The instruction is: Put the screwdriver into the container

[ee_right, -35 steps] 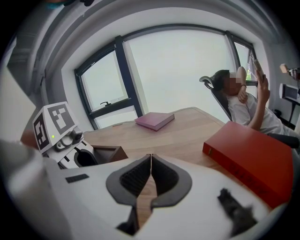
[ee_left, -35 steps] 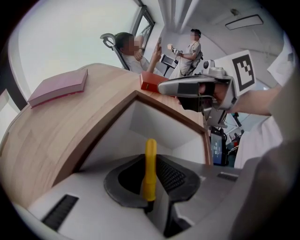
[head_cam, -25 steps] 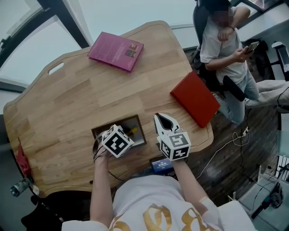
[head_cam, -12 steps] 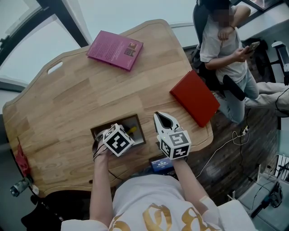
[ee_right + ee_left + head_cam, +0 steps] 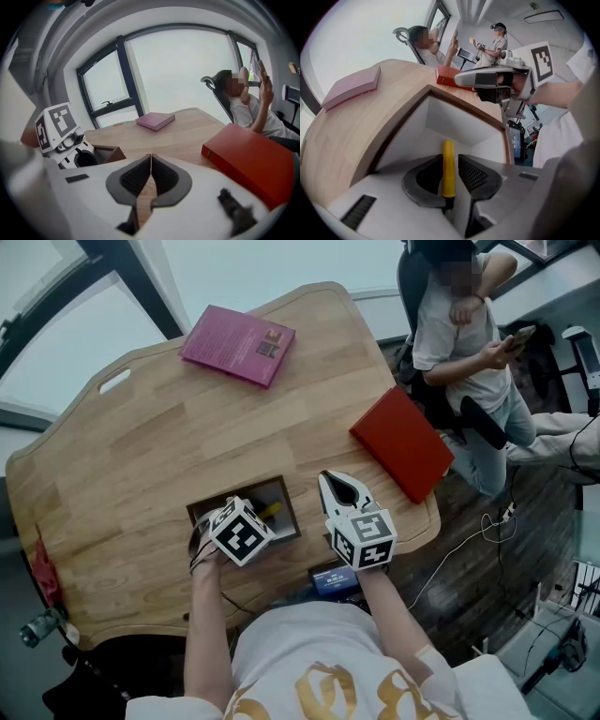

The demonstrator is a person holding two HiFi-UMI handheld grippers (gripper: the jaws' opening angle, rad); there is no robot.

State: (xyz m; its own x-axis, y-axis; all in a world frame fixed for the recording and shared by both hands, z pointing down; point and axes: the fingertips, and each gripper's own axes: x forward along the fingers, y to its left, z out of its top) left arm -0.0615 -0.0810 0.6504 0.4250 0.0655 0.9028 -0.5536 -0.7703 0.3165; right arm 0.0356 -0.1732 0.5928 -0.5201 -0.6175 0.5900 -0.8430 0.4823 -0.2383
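Pinching the yellow screwdriver [image 5: 448, 168] lengthwise, the left gripper [image 5: 450, 161] hangs at the open container [image 5: 454, 123], with the handle end pointing forward into it. Further right, the right gripper [image 5: 151, 161] is pressed together and empty above the tabletop [image 5: 187, 136].

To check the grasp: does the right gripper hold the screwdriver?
No, the right gripper is shut on nothing; the left gripper holds the yellow screwdriver.
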